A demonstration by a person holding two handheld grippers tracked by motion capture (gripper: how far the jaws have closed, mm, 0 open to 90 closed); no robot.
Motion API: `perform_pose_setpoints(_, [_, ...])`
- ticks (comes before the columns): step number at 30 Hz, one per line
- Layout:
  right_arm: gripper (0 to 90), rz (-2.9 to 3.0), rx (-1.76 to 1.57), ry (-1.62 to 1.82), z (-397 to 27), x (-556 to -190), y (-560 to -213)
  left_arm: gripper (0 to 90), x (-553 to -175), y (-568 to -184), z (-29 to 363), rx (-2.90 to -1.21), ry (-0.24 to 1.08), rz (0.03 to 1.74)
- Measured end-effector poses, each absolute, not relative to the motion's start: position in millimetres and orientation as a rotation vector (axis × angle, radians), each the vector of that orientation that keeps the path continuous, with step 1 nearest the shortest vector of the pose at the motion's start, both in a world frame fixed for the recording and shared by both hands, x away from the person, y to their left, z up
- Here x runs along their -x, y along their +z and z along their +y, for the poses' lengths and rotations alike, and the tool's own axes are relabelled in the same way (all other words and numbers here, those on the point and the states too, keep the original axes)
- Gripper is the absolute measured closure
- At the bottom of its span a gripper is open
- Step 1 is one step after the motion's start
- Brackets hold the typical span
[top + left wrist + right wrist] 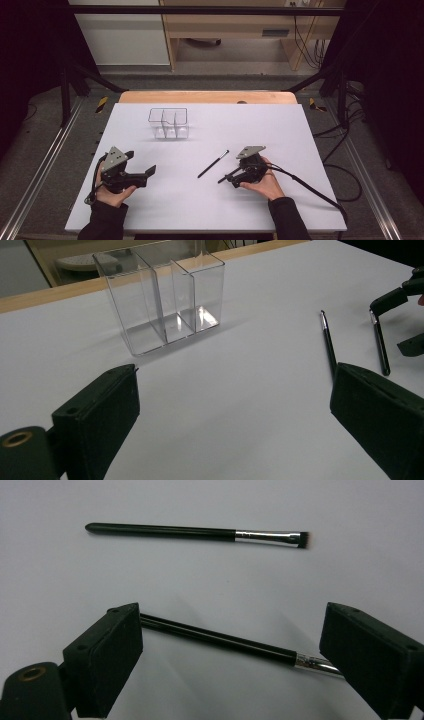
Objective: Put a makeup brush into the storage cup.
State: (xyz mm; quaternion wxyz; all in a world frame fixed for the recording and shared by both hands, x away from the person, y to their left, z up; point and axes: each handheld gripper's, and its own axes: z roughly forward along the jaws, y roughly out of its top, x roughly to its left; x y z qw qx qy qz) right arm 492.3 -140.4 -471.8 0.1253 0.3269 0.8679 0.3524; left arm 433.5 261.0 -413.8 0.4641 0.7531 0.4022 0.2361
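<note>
Nothing stowed yet: clear organizer (168, 123) at 12 o'clock empty, both brushes flat on the table (300, 130). Right gripper (230, 655) spread wide astride the near brush (220, 641), unclamped; far brush (195, 532) untouched. Left gripper (235, 415) agape, idle at 8 o'clock.

Both hands rest low, left tool (148, 172) and right tool (226, 177) apparently gaping wide.

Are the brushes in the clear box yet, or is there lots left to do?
Nothing is in yet: the clear three-part organizer stands empty. The right gripper has its open jaws around one makeup brush lying on the table, not yet squeezed. The second makeup brush lies loose nearby. The left gripper waits open, holding nothing. So both brushes are left.
</note>
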Motion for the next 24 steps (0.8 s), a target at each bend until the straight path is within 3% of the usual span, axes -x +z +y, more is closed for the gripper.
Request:
perform_pose_setpoints(16, [15.0,2.575,-0.906,0.975,-137.1,-494.9,-481.2,5.0,-433.4,-413.8,260.9,-1.851,0.586,0.989])
perform_pose_setpoints(24, [25.9,2.56,-0.93,0.961,-136.4,-488.4,-478.8,5.2,-432.4,-413.1,260.7,-1.851,0.587,0.984])
